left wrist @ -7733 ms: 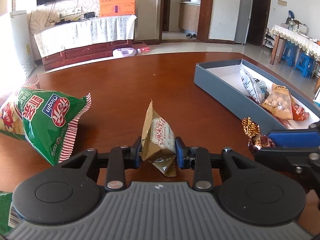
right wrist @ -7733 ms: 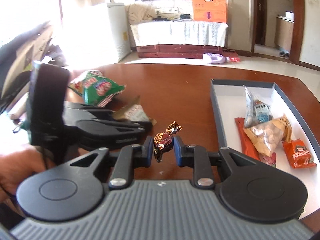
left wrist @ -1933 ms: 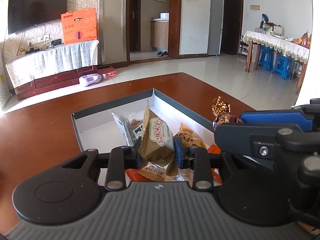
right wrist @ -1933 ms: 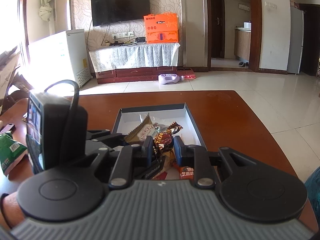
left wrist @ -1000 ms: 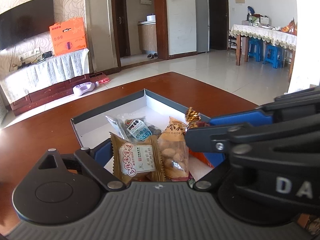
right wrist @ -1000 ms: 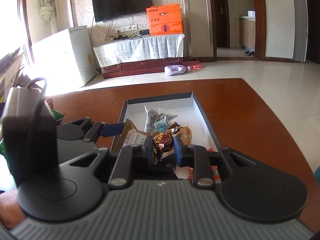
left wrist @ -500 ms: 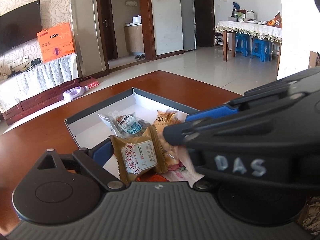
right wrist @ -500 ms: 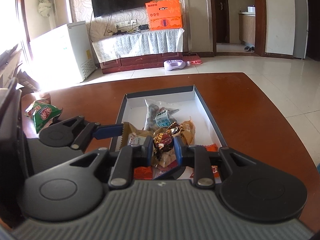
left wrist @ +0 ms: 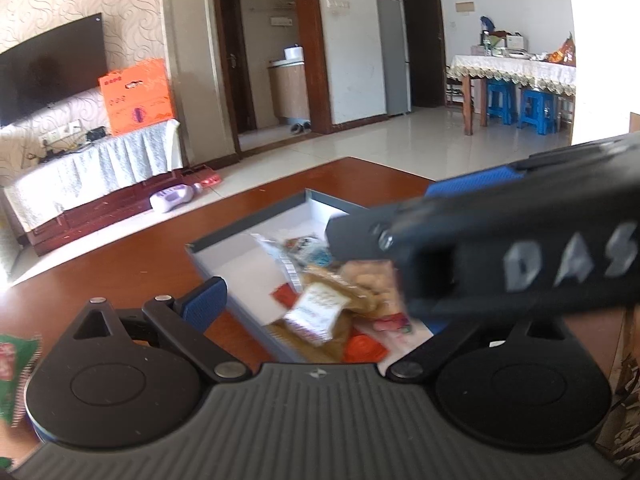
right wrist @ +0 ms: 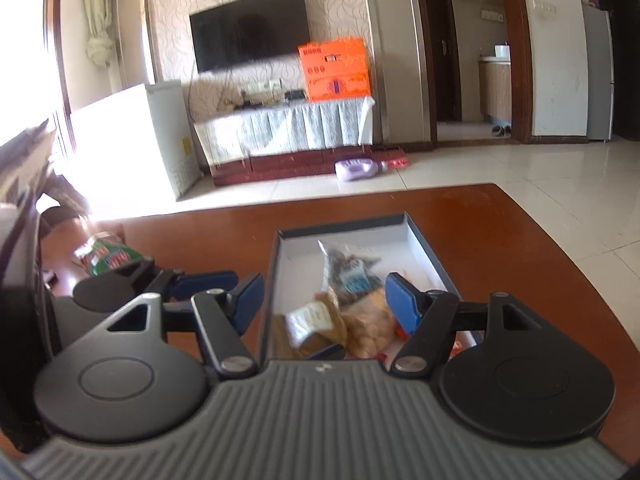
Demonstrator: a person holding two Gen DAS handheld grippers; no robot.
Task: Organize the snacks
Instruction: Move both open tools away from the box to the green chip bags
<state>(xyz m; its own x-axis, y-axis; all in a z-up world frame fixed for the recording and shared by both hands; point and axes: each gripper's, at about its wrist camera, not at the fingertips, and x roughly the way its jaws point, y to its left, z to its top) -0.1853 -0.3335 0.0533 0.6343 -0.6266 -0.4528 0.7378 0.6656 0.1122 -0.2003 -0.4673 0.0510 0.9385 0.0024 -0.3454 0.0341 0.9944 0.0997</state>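
A grey box (left wrist: 248, 236) with a white floor sits on the brown table and holds several snack packets. The gold packet (left wrist: 316, 316) lies at its near end beside a peanut bag (left wrist: 360, 280); a clear packet (left wrist: 280, 256) lies further in. My left gripper (left wrist: 320, 308) is open and empty above the box's near end. My right gripper (right wrist: 324, 304) is open and empty over the same box (right wrist: 420, 240), with the gold packet (right wrist: 312, 324) below it. The right gripper's body (left wrist: 520, 248) crosses the left wrist view and hides the box's right part. The chocolate candy is not visible.
Green snack bags lie on the table to the left (right wrist: 108, 256), one at the left edge of the left wrist view (left wrist: 16, 364). The table's far edge (right wrist: 360, 196) drops to a tiled floor. The left gripper body (right wrist: 132, 284) sits left of the box.
Both grippers have opened. The gold packet left the left gripper and lies in the box; the right gripper no longer holds the chocolate candy. Both views have pulled back a little.
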